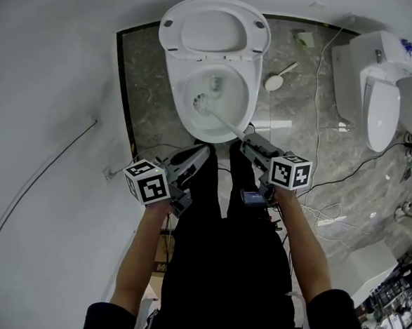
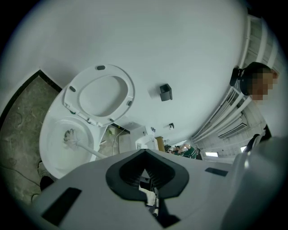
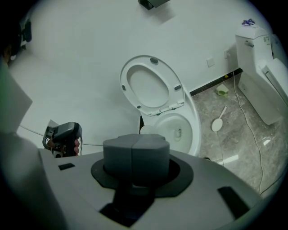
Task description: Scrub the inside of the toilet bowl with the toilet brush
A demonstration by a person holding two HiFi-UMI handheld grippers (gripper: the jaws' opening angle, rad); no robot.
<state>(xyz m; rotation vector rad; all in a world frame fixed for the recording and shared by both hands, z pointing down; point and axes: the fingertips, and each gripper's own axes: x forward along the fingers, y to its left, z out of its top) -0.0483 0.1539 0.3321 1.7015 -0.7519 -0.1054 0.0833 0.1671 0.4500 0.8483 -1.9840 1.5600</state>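
Observation:
A white toilet stands with its seat and lid [image 1: 212, 30] raised and its bowl [image 1: 174, 98] open. The toilet brush [image 1: 200, 102] has its bristle head down inside the bowl, and its white handle slants back to my right gripper [image 1: 248, 141], which is shut on it. In the right gripper view the shut jaws [image 3: 135, 148] hide the handle. My left gripper [image 1: 198, 153] hangs open and empty just in front of the bowl's near rim. The left gripper view [image 2: 145, 173] shows the brush [image 2: 69, 137] resting in the bowl [image 2: 47, 152].
A second white toilet [image 1: 380, 95] stands at the right. A white round-headed tool [image 1: 275, 81] and a small green thing [image 1: 304, 38] lie on the grey stone floor, with cables [image 1: 317, 133] trailing across it. White wall fills the left. The person's black-clad legs [image 1: 221, 253] are below.

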